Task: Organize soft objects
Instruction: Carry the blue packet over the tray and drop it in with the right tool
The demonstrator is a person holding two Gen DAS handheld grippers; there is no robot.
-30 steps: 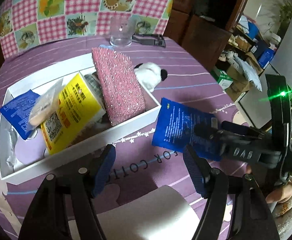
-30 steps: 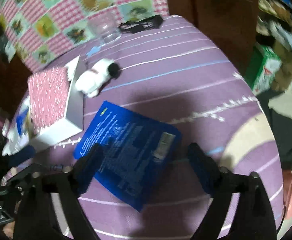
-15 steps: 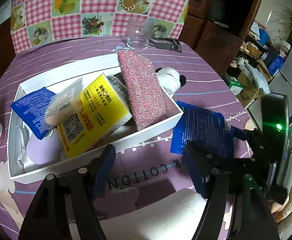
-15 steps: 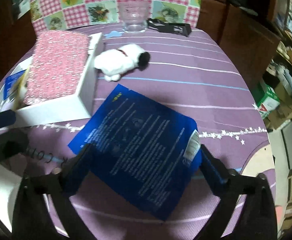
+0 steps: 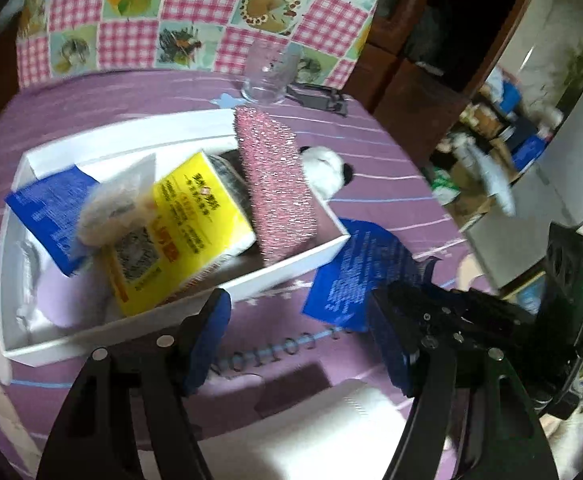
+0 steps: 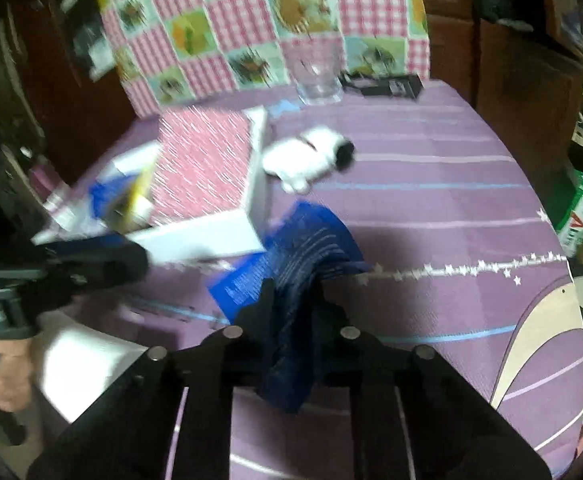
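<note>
A blue packet [image 6: 307,236] lies crumpled on the purple cloth just right of the white tray [image 5: 171,136]. My right gripper [image 6: 291,300] is closing, and its pads pinch the packet's near edge, which bunches up between them. In the left wrist view the same blue packet [image 5: 355,276] shows with the right gripper [image 5: 399,296] on it. My left gripper [image 5: 297,340] hangs open over the cloth in front of the tray, nothing between its fingers. The tray holds a pink sponge [image 5: 275,184], a yellow pack [image 5: 187,232] and another blue packet [image 5: 51,208].
A white plush dog [image 6: 307,156] lies on the cloth against the tray's right wall. A drinking glass [image 6: 317,76] and a black clip [image 6: 387,84] stand at the far edge. A white roll [image 5: 331,432] sits under my left gripper. The table edge curves away on the right.
The right gripper's wide jaws have closed on the blue packet, which went from lying flat to bunched and partly raised. The left gripper stays open and has shifted only slightly.
</note>
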